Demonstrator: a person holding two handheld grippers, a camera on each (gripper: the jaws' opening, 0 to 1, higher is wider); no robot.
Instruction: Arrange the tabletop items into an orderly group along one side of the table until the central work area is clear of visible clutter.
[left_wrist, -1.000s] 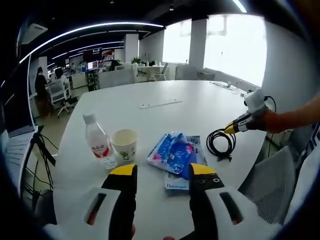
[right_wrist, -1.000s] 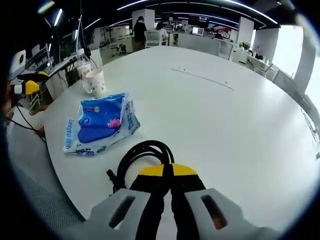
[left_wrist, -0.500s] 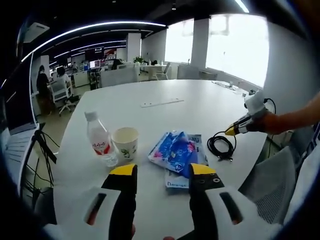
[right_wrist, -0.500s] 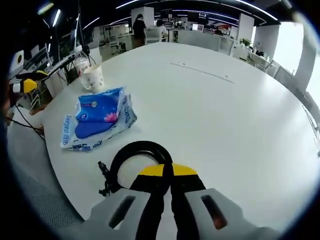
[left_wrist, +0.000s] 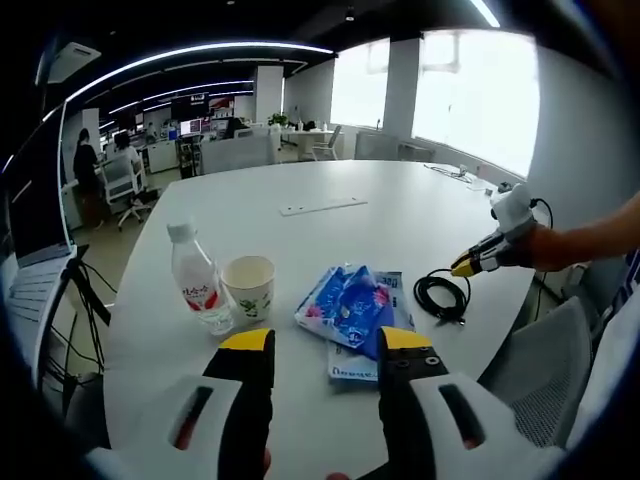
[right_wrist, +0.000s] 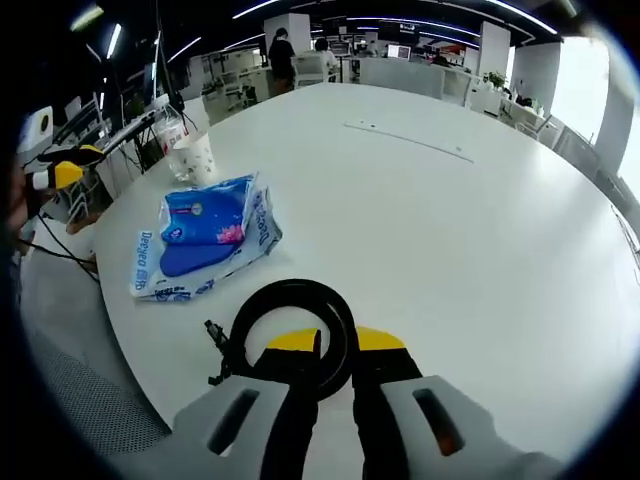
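Bottle (left_wrist: 200, 290): clear plastic, white cap, red label, upright near the table edge. Cup (left_wrist: 248, 288): white paper, printed pattern, upright, open mouth up, just beside the bottle. Pack (left_wrist: 352, 310): blue plastic wrapper with pink and white print, lying flat and crumpled on a second flat white-and-blue pack; near the cup, apart from it. Cable (right_wrist: 290, 322): black, coiled in a loose ring, flat on the white table, plug end sticking out of the coil toward the table edge; near the pack, not touching.

Daylight from blown-out windows (left_wrist: 470, 90) at 2 o'clock glares off the white table (left_wrist: 350, 225), ceiling strip lights (left_wrist: 180, 55) glow, and edges bend and blur.
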